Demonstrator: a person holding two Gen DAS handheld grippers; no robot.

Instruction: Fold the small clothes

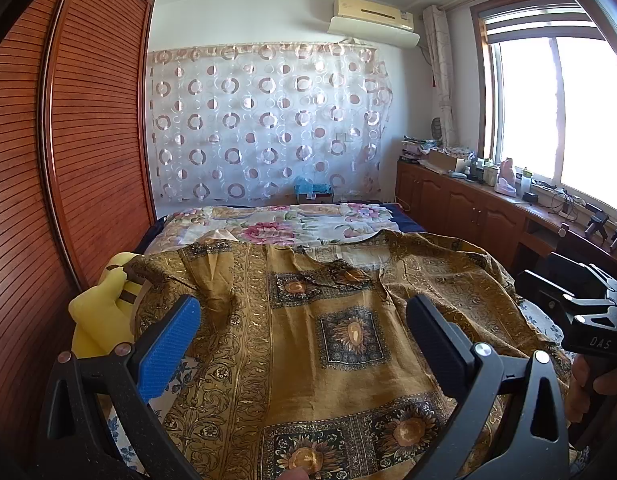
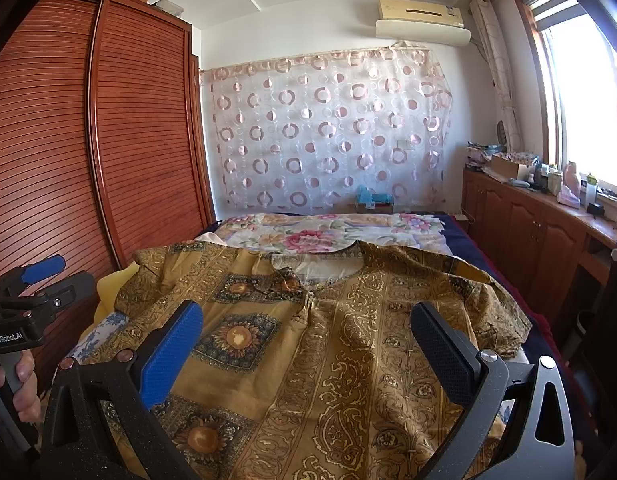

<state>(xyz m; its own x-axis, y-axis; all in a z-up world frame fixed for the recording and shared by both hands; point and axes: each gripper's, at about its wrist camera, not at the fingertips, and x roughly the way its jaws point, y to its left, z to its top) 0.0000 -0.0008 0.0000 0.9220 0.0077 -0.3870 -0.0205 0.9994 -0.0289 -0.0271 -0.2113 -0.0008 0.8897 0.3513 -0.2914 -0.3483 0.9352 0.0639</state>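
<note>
Both claws, left claw (image 1: 304, 316) and right claw (image 2: 308, 324), gape above the shirt (image 1: 328, 360).

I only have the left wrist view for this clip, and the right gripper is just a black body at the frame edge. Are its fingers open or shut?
Observer: Open. The right gripper hangs over the brown patterned shirt, fingers wide apart and gripping nothing.
Operator: And how is the left gripper being held? My view shows only its fingers.
Observer: In the right wrist view, a hand is wrapped around its grey handle at the left edge of the frame.
</note>
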